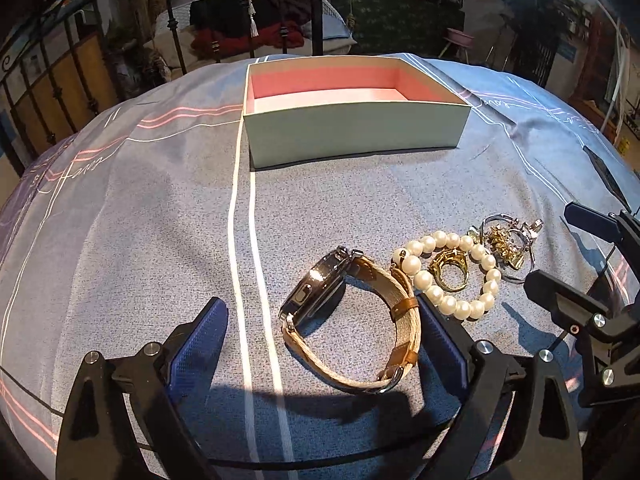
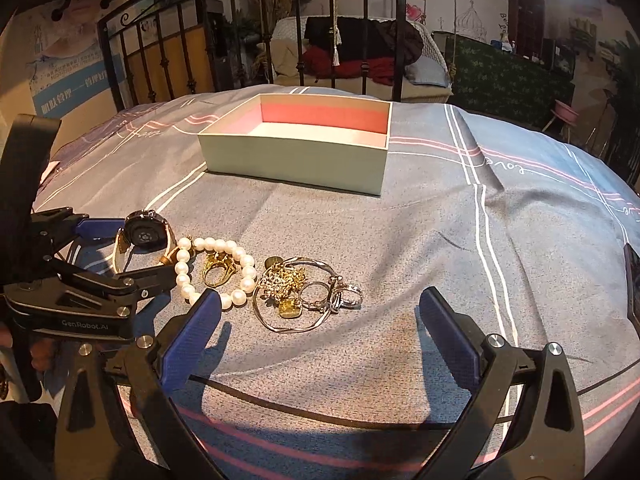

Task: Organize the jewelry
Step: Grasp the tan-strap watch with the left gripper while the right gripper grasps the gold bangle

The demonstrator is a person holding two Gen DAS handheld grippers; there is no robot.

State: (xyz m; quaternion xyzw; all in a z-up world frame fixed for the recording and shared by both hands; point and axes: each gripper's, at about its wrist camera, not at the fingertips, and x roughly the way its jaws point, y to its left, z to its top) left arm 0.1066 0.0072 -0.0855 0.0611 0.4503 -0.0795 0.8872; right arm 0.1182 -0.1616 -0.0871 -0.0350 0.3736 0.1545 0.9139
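Nothing appears to be organized yet: the box, pale outside and pink inside, sits open on the bed at 12 o'clock in both wrist views, and no jewelry shows in the part of its interior that can be seen. All the pieces lie on the bedspread. The left gripper has its fingers spread wide around the watch, which stands on edge between them, nearer the finger at 4 o'clock and possibly touching it; nothing is gripped. Beyond that finger, toward 2 o'clock, lies the pearl bracelet encircling a gold ring, then a tangle of chains and rings. The right gripper is likewise wide open and empty, with the tangle just ahead of its fingers at 11 o'clock and the pearls beside the left-hand finger. Every item remains to be moved, judging from this layout.
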